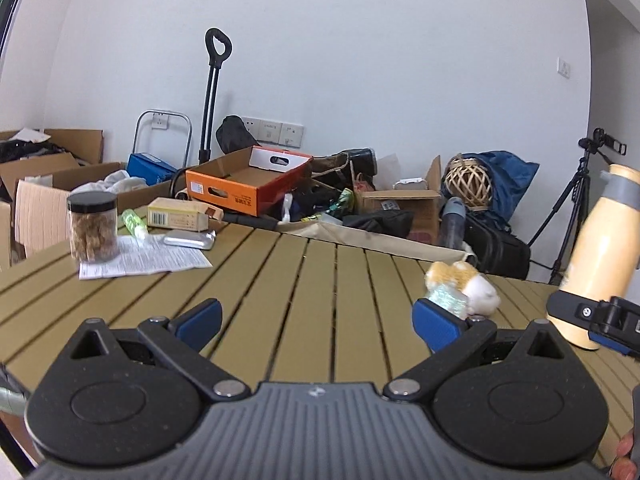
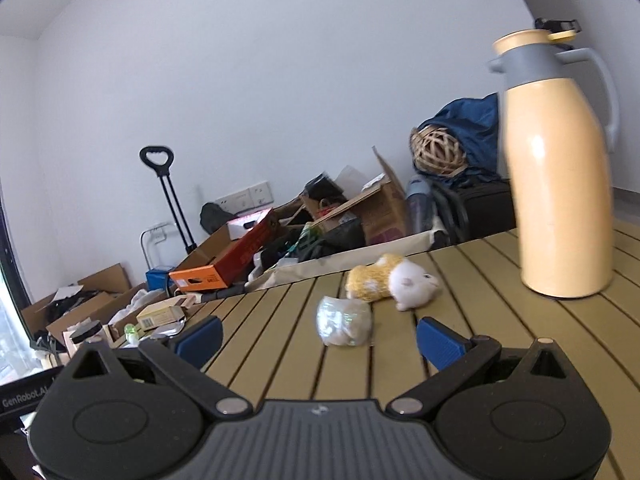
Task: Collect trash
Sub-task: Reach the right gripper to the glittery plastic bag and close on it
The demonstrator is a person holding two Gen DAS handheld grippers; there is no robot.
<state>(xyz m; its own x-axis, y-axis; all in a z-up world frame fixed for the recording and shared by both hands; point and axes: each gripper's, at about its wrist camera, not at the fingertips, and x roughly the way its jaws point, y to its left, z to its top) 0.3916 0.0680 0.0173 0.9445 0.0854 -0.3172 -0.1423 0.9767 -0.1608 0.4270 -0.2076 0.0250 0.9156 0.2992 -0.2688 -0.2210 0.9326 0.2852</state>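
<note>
We hold both grippers, left (image 1: 316, 320) and right (image 2: 318, 338), spread wide and empty above the slatted table (image 2: 500, 336). Crumpled plastic wrapper (image 2: 345, 321) lies near, just ahead of our right gripper, touching the plush toy (image 2: 394, 282); thermos jug (image 2: 558, 168) stands far right.

Both wrist cameras sit low over the slatted table (image 1: 312, 280), facing forward past their blue fingertips. Each shows the plush hamster (image 2: 394, 282) and the yellow thermos (image 2: 560, 184) to its right.
</note>
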